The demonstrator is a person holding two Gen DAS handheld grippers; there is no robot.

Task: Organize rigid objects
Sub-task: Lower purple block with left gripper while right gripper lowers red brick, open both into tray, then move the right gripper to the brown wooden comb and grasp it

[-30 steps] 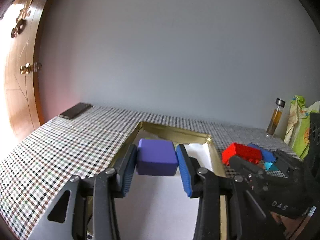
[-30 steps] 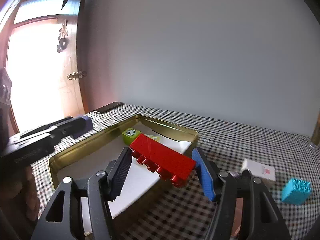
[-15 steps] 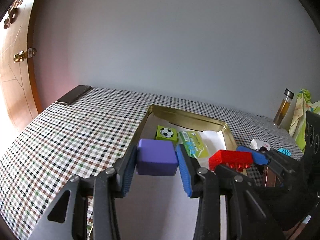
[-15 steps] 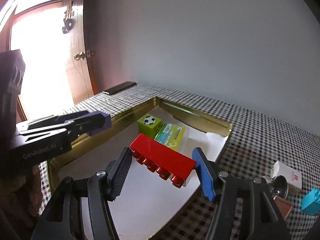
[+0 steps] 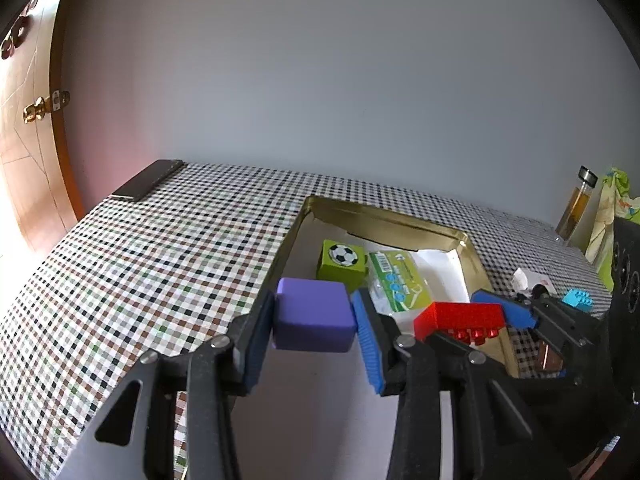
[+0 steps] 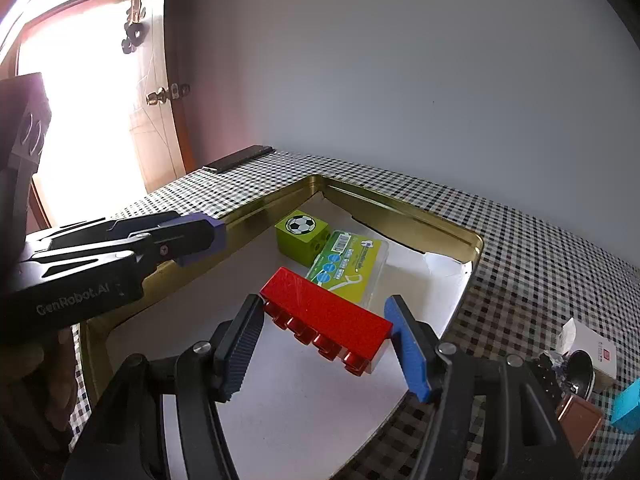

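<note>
Gripping purple block point(image 5: 314, 320); red brick point(image 6: 326, 312) clamped over tray point(image 6: 400, 206).

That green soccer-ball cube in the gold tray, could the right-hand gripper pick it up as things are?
Probably not yet. The right gripper is already clamped on a red brick, so its jaws are full. The green cube itself sits uncovered in the tray.

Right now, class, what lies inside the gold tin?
Inside the gold tin: a green football cube and a floss-pick packet on white lining. The held red brick hides some floor.
</note>
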